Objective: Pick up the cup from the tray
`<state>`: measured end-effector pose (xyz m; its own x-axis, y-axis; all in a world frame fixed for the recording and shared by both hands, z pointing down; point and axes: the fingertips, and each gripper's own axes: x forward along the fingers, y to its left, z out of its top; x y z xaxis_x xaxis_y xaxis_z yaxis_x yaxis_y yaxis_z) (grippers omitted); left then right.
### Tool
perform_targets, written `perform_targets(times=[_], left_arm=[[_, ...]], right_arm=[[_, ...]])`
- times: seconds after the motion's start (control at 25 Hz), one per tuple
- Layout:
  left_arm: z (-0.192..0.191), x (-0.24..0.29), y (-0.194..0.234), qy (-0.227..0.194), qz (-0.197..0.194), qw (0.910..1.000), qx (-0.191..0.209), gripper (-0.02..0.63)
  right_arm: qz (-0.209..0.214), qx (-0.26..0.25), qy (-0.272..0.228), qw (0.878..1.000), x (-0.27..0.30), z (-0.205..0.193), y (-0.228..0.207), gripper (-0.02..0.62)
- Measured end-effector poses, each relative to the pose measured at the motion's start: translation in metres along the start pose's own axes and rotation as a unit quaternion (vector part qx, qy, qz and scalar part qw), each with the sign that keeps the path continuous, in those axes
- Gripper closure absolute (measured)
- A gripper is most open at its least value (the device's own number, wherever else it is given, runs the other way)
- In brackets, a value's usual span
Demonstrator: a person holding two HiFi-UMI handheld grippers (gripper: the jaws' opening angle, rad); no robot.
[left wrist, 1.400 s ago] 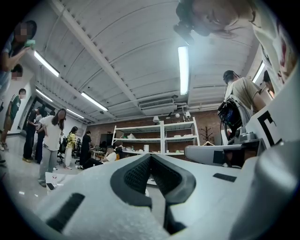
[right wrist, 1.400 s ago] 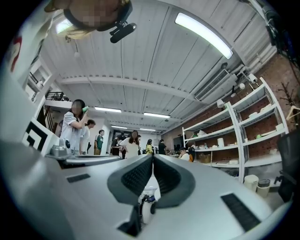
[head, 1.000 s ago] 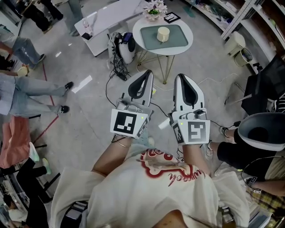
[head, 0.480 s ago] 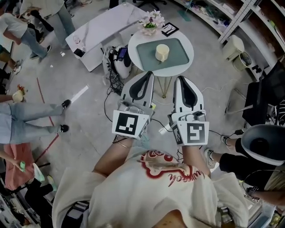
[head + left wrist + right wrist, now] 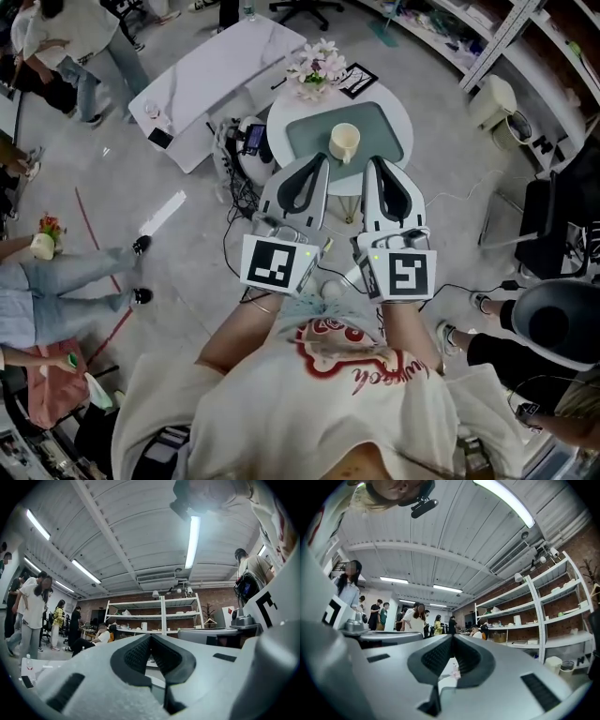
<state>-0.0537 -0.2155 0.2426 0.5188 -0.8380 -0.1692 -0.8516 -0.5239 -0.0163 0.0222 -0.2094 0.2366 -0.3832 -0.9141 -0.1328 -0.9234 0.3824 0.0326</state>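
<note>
Position of the two hand-held grippers relative to the target, seen from the head view. Both tools are held side by side in front of the person's chest, pointing forward. The left gripper (image 5: 315, 165) has its jaws pressed together with nothing between them, as the left gripper view confirms (image 5: 151, 638). The right gripper (image 5: 380, 165) is likewise closed and empty (image 5: 452, 638). The target, a cream-coloured ceramic cup (image 5: 344, 142), stands upright with its mouth upward on a grey-green rectangular tray (image 5: 305, 141). The tray lies on a round white table (image 5: 281, 114), which also carries a bunch of pale flowers (image 5: 317, 64) at its far edge. In the head view the cup appears just beyond the two jaw tips and between them, close to the midline of the pair, so neither gripper is clearly the nearer. The table top probably sits lower than the tools, since both gripper views look out at shelving and ceiling and show no cup. The side on which the cup's handle lies cannot be told with certainty at this size. Because the cup's long axis is vertical, a side-on approach with the jaws straddling the wall or rim seems the natural grasp. Either tool would first have to spread its jaws, then tip downward and travel forward toward the tray. The pick-up has not yet begun: the cup rests untouched on the tray, apart from both grippers.
</note>
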Motion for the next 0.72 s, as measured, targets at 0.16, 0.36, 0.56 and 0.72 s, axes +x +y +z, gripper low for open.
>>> perform_targets(times=[0.16,0.36,0.56,0.72], left_arm=[[-0.004,0.014,0.011,0.001,0.007,0.9999,-0.009,0.598],[-0.019,0.022,0.016,0.010,0.015,0.9997,-0.019,0.598],[-0.034,0.025,0.019,0.020,0.023,0.9993,-0.021,0.598],[-0.046,0.025,0.034,0.023,0.034,0.9988,-0.025,0.598]], right_arm=[[0.003,0.002,0.003,1.000,0.018,-0.001,-0.006,0.571],[0.007,0.004,0.013,1.000,0.029,-0.008,-0.013,0.571],[0.010,0.001,0.015,1.000,0.035,-0.019,-0.019,0.571],[0.004,0.013,0.038,0.999,0.048,-0.053,-0.026,0.570]])
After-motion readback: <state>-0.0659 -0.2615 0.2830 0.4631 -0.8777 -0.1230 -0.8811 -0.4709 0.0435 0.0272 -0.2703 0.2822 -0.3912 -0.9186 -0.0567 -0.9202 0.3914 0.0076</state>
